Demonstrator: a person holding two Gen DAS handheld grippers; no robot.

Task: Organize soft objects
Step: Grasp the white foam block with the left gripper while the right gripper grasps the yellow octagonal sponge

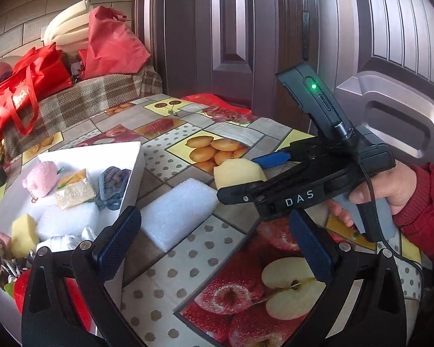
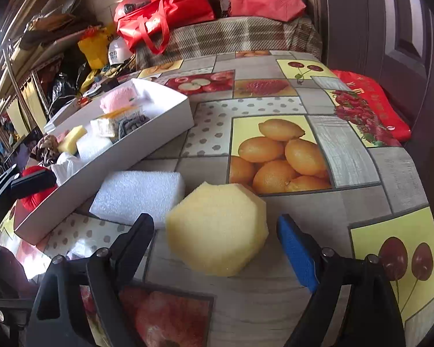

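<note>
A yellow sponge with cut corners lies on the fruit-print tablecloth. My right gripper straddles it, open, with a thin gap showing at each pad. The left wrist view shows the same sponge between the right gripper's fingers. A white foam block lies just left of the sponge, against the white box. The box holds a pink plush, another yellow sponge, white foam, a grey knit piece and a packet. My left gripper hovers open over the cloth near the foam block, holding nothing.
A hand in a red sleeve holds the right gripper. Red bags sit on a plaid-covered seat beyond the table. A dark panelled door stands behind, and a red cushion lies at the table's far edge. Cluttered shelves stand to the left.
</note>
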